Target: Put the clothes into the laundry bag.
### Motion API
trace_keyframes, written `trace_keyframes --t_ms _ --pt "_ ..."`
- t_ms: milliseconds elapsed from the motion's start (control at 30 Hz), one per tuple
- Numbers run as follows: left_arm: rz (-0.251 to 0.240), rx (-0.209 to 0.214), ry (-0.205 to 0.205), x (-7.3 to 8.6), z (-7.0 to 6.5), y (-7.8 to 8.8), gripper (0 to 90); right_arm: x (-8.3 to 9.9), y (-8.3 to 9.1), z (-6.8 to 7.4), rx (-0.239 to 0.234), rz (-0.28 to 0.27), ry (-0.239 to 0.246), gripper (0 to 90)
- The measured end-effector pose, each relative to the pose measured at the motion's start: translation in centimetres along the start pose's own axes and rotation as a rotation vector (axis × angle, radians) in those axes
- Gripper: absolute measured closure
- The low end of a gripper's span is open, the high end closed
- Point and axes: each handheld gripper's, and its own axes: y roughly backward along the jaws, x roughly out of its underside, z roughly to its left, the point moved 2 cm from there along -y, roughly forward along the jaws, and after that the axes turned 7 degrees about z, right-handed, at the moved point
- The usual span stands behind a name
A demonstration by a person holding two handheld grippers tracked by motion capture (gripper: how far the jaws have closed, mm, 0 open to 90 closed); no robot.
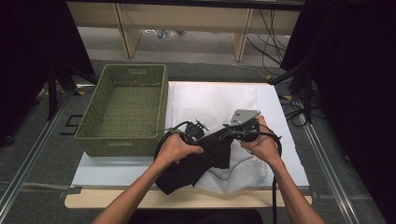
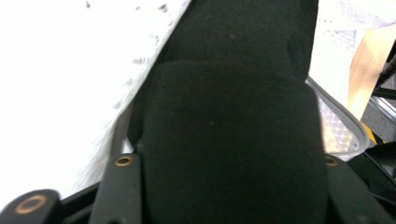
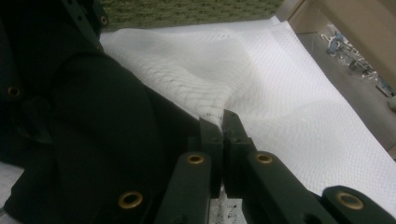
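A black garment [image 1: 187,172] lies crumpled at the table's near edge, partly over a white mesh garment [image 1: 238,173]. My left gripper [image 1: 205,137] reaches into the black garment [image 2: 233,116], which bulges across the whole gap between its jaws and hides the pads. My right gripper [image 1: 223,134], under its grey plate, meets it from the right. Its jaws [image 3: 220,123] are shut on a fold of the white mesh garment [image 3: 280,93], with the black garment [image 3: 102,135] right beside them. Both hands sit close together above the pile.
A green woven basket [image 1: 121,138] stands on the left of the table, its wall [image 3: 187,9] seen beyond the cloth. A white cover [image 1: 210,95] spreads over the table. A wooden table edge [image 2: 366,70] and floor cables lie around.
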Motion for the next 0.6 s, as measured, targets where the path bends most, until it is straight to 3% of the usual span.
trace_keyframes --t_ms 67,100,133,200,233,267,300,367,467,500,533,600 --pt "-0.010 -0.027 -0.030 0.2 -0.3 0.2 45.0 0.2 -0.1 0.0 -0.002 0.006 0.001 90.0" --pt "-0.012 -0.039 -0.033 0.3 -0.5 0.4 36.0 0.3 -0.2 0.0 -0.003 0.005 -0.001 90.0" --pt "-0.022 -0.055 -0.046 0.5 -0.7 0.7 32.9 0.3 -0.1 0.0 -0.003 0.006 -0.003 90.0" --pt "-0.090 -0.114 -0.101 1.7 -1.4 2.2 28.7 0.3 -0.1 0.0 -0.004 0.009 0.000 90.0" --pt "-0.090 -0.114 -0.101 1.7 -1.4 2.2 26.9 0.3 -0.1 0.0 -0.004 0.009 0.000 90.0" --pt "-0.128 -0.136 -0.111 2.1 -1.7 2.7 26.9 0.3 -0.1 0.0 -0.004 0.010 0.000 90.0" --pt "-0.105 -0.134 -0.135 2.7 -2.0 3.4 24.2 0.3 -0.2 0.0 -0.007 0.009 0.002 90.0" --pt "-0.132 -0.111 -0.139 3.5 -2.6 3.9 22.6 0.3 -0.2 0.0 -0.008 0.012 0.000 90.0" --pt "-0.154 -0.148 -0.153 4.9 -2.8 4.4 19.2 0.3 -0.2 0.1 -0.007 0.011 0.009 90.0" --pt "-0.152 -0.143 -0.139 5.4 -2.8 4.3 16.8 0.3 -0.2 0.1 -0.005 0.011 0.008 90.0" --pt "-0.135 -0.144 -0.159 5.8 -2.6 4.2 17.8 0.3 -0.3 0.1 -0.005 0.013 0.007 90.0" --pt "-0.115 -0.157 -0.154 6.4 -2.3 3.4 16.8 0.3 -0.3 0.1 -0.004 0.015 0.010 90.0"
